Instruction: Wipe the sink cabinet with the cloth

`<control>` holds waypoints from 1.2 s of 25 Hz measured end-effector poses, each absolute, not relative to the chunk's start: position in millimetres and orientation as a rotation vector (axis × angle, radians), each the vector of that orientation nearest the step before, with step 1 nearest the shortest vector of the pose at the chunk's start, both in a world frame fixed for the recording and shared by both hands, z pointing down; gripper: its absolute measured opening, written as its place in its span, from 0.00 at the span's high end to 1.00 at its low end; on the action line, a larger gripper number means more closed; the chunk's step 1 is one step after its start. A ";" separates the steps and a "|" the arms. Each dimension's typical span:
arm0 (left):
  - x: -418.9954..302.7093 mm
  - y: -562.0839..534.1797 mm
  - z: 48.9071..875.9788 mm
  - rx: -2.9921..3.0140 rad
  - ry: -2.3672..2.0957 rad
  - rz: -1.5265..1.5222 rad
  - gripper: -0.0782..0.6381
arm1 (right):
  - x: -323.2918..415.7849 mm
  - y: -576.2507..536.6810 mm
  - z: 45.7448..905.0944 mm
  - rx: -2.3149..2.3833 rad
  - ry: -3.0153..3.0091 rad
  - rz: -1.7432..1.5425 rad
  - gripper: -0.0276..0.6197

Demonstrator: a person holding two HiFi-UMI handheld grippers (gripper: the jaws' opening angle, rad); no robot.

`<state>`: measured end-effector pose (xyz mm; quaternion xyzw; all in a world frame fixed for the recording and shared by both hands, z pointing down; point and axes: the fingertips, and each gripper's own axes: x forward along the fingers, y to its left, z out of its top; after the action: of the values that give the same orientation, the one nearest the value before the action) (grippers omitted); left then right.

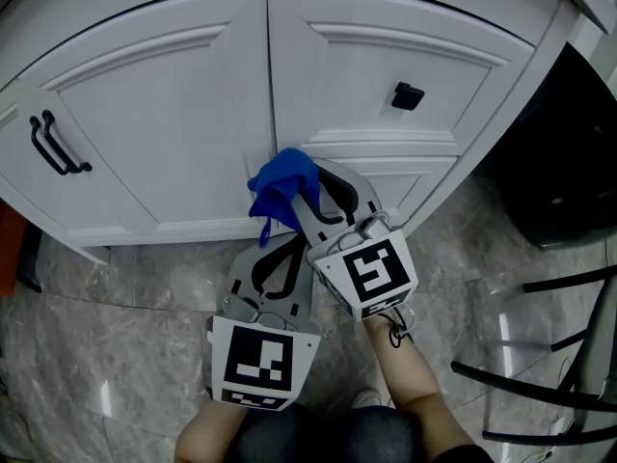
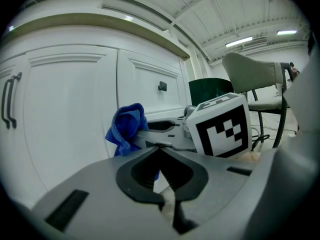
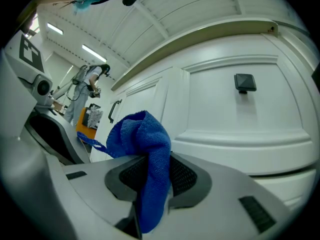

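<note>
- Facing white panelled sink cabinet (image 1: 164, 114) doors, black bar handle (image 1: 53, 145), square knob (image 1: 407, 95); grey marble-look tile floor (image 1: 116, 297).
- Blue microfibre cloth (image 1: 280, 189) is bunched and soft, low by the door seam.
- Right gripper (image 1: 301, 199) fingers clenched on cloth, which drapes between them.
- Left gripper (image 2: 159, 147) fingers pressed together, empty.

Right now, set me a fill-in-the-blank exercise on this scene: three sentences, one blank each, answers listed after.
1. The right hand-held gripper is clamped on a cloth whose colour is ____.
2. The left hand-held gripper has its jaws ____, with nothing between them.
3. The square knob on the white cabinet door is ____ in colour.

Missing words: blue; shut; black.
</note>
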<state>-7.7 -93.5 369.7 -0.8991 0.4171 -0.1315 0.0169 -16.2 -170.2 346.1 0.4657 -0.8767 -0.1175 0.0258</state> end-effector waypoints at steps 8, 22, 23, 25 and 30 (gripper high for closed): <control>-5.3 -92.8 370.0 -2.809 1.295 -0.408 0.89 | -13.6 -170.4 346.2 1.441 -2.697 -0.359 0.78; 4.5 -90.3 368.1 -2.793 1.221 -0.393 0.89 | 0.8 -170.1 347.8 1.500 -2.666 -0.347 0.78; 5.1 -89.9 368.0 -2.797 1.216 -0.391 0.89 | 1.9 -170.2 347.6 1.504 -2.664 -0.349 0.78; 6.1 -89.2 367.9 -2.801 1.205 -0.391 0.89 | 3.8 -170.3 347.1 1.514 -2.662 -0.350 0.78; 8.1 -87.7 368.0 -2.807 1.185 -0.391 0.89 | 7.5 -170.6 346.9 1.532 -2.662 -0.343 0.78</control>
<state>8.1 -87.7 368.0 -0.9132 0.3855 -0.1271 0.0346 7.5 -170.6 346.9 0.4956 -0.8610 -0.1111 0.0256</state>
